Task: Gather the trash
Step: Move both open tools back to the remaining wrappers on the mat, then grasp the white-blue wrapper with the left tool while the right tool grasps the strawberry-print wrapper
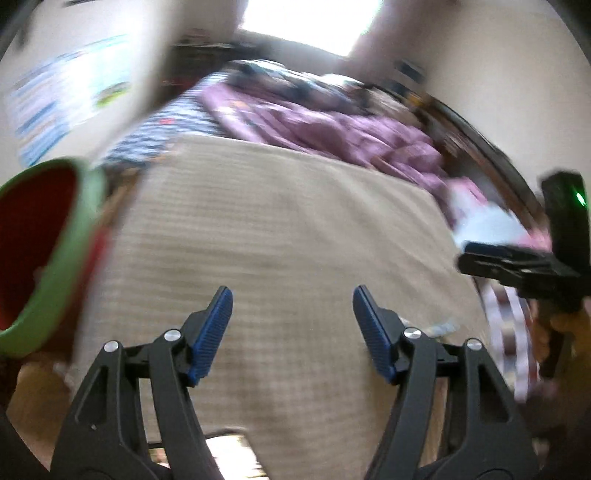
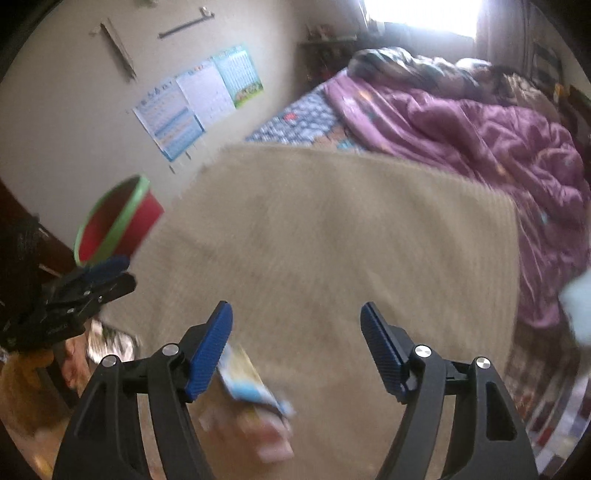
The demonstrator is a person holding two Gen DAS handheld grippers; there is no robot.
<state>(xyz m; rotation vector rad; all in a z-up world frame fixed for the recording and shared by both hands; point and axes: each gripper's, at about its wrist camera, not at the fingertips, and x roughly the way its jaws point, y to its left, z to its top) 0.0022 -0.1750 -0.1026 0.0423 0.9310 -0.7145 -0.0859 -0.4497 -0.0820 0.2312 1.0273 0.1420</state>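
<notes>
Both tongs are spread, with nothing pinched. Below the right gripper (image 2: 295, 347), a blurred blue-and-yellow wrapper (image 2: 251, 384) is seen near its left pad on the beige mat (image 2: 332, 240); this is missed by the left gripper (image 1: 291, 332), where the red bin (image 1: 44, 258) looms at the left edge.

A home bedroom, bed (image 2: 303, 122) with rumpled purple quilt (image 2: 480, 136) and patterned sheet (image 2: 295, 125), beige ribbed blanket (image 2: 332, 240) across its foot, learning charts (image 2: 195, 99) on the wall, bright window (image 2: 424, 16) behind
</notes>
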